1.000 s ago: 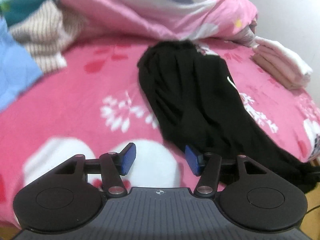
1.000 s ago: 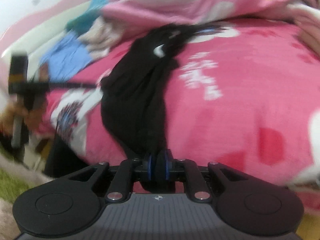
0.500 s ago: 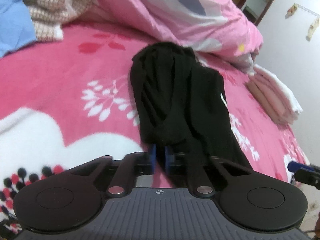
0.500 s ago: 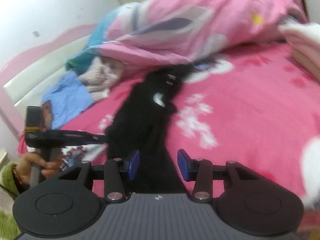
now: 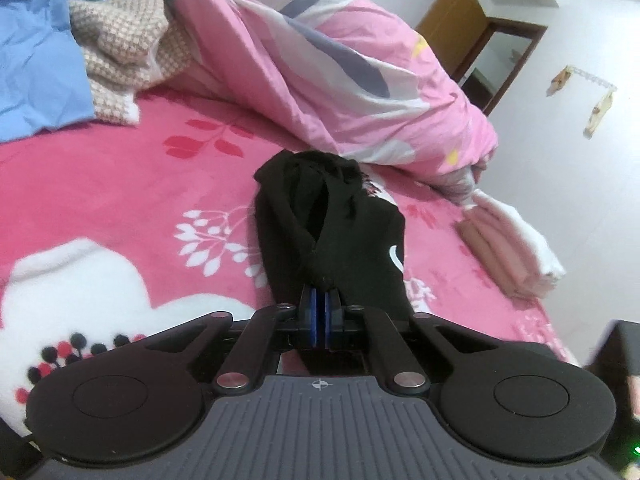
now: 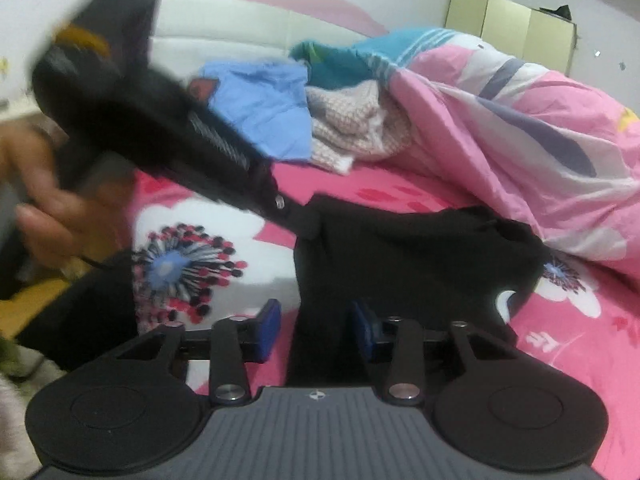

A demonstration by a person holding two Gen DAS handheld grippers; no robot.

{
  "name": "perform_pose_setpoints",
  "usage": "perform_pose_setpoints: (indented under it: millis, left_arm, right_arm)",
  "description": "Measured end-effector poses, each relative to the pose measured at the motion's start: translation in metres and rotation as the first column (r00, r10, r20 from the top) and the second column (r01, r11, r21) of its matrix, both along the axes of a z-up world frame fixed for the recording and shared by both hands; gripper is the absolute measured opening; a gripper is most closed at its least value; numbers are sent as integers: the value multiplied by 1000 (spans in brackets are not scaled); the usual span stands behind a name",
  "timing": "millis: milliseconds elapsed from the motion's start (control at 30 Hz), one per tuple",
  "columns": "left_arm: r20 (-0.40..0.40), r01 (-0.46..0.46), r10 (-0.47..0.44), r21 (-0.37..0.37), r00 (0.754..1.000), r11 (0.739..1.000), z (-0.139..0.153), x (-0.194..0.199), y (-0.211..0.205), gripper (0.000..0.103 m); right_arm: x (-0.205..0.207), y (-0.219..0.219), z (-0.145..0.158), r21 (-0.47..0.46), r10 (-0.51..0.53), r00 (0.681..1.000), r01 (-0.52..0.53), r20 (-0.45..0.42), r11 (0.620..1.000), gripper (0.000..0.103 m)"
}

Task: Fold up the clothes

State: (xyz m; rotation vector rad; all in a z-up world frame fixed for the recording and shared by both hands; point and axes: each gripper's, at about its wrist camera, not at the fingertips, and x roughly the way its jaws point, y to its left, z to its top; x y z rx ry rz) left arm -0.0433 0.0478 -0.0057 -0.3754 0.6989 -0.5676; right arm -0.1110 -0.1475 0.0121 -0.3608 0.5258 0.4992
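A black garment (image 5: 340,216) with a small white logo lies lengthwise on the pink flowered bed (image 5: 120,184). My left gripper (image 5: 320,300) is shut on its near end, and the cloth bunches up between the blue pads. In the right wrist view the same garment (image 6: 400,252) spreads out to the right. There the left gripper (image 6: 304,224), held by a hand (image 6: 44,208), pinches its left corner. My right gripper (image 6: 314,320) stands over the near edge with a fold of black cloth between its closing jaws. The pads do not press on the cloth.
A rumpled pink quilt (image 5: 340,68) fills the far side of the bed. A blue cloth (image 5: 36,68) and a beige knitted piece (image 5: 124,48) lie at the far left. A folded pink and white stack (image 5: 508,248) sits near the bed's right edge.
My left gripper closed on the garment's near end and lifted it a little. My right gripper let go of the garment, swung sideways and now straddles another part of it.
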Motion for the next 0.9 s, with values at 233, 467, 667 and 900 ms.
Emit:
perform_pose_setpoints:
  millis: [233, 467, 667, 900]
  left_arm:
    - [-176, 22, -37, -90, 984, 996, -35, 11, 8, 35]
    - [-268, -30, -31, -219, 963, 975, -53, 27, 11, 50]
    - [-298, -50, -36, -278, 954, 959, -57, 37, 10, 50]
    - [-288, -45, -38, -275, 957, 961, -53, 29, 13, 47]
  right_arm:
    - [9, -23, -11, 134, -73, 986, 94, -150, 987, 3]
    - [4, -34, -13, 173, -86, 981, 117, -176, 978, 3]
    - [0, -25, -10, 176, -54, 987, 81, -154, 981, 3]
    - [-7, -16, -7, 177, -19, 989, 45, -145, 983, 3]
